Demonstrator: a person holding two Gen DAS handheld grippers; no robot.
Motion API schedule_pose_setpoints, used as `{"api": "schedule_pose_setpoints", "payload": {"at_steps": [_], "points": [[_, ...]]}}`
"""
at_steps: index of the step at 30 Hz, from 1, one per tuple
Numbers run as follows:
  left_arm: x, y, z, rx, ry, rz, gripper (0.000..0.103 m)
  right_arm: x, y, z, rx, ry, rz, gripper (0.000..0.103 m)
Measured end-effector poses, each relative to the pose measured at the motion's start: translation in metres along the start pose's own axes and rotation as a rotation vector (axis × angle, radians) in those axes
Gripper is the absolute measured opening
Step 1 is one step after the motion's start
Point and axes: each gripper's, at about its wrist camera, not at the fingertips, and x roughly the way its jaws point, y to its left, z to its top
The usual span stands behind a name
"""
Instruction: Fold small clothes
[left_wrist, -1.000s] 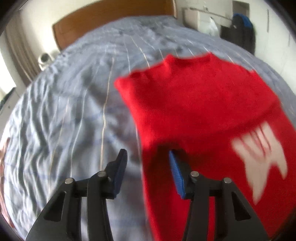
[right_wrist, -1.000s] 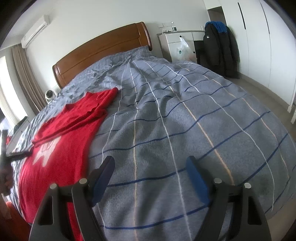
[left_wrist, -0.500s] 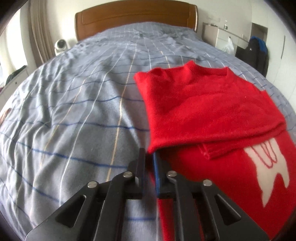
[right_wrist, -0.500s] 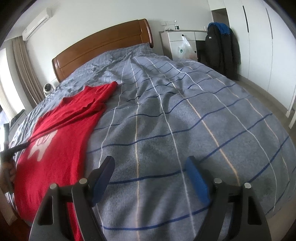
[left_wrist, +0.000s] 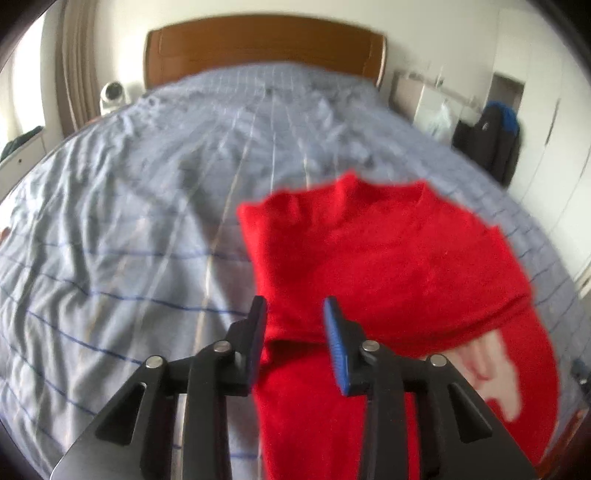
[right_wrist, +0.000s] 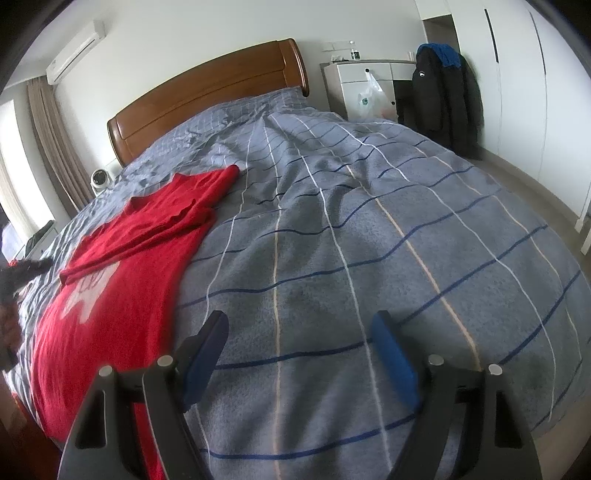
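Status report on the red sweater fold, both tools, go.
Left tool jaws just reopened, red sweater edge between them, not pinched. Right tool open, empty, over bare duvet. Sleeve folded across chest. Nothing in the way.

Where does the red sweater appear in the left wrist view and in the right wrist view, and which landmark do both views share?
Left wrist view: the red sweater fills the lower right, running from mid-frame down to the bottom edge.
Right wrist view: the red sweater lies at the left, along the left side of the grey striped duvet.
Shared landmark: the wooden headboard at the far end of the bed.
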Motion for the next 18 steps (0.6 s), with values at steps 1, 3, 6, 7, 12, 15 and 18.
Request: {"api": "schedule_pose_setpoints", "payload": {"at_steps": [1,3,6,7,12,15,18], "points": [[0.013,0.003,-0.006,-0.011,0.045,0.022,0.025,0.0,-0.001,0.0,0.002,-0.001,-0.002,0.079],[0.025,0.016,-0.02,-0.051,0.083,0.029,0.021,0.0,-0.001,0.0,0.004,-0.002,-0.007,0.079],[0.011,0.028,-0.032,-0.07,0.059,0.006,0.028,-0.001,0.002,-0.001,-0.006,-0.001,-0.015,0.079],[0.004,0.03,-0.033,-0.061,0.063,0.022,0.029,-0.001,0.003,-0.001,-0.011,0.0,-0.017,0.079],[-0.047,0.053,-0.044,-0.074,-0.031,0.077,0.082,-0.001,0.007,-0.001,-0.031,-0.003,-0.027,0.079],[-0.06,0.081,-0.047,-0.128,-0.087,0.149,0.094,-0.004,0.008,-0.002,-0.039,-0.017,-0.036,0.079],[-0.05,0.106,-0.043,-0.193,-0.101,0.232,0.099,-0.002,0.009,-0.002,-0.04,-0.013,-0.051,0.079]]}}
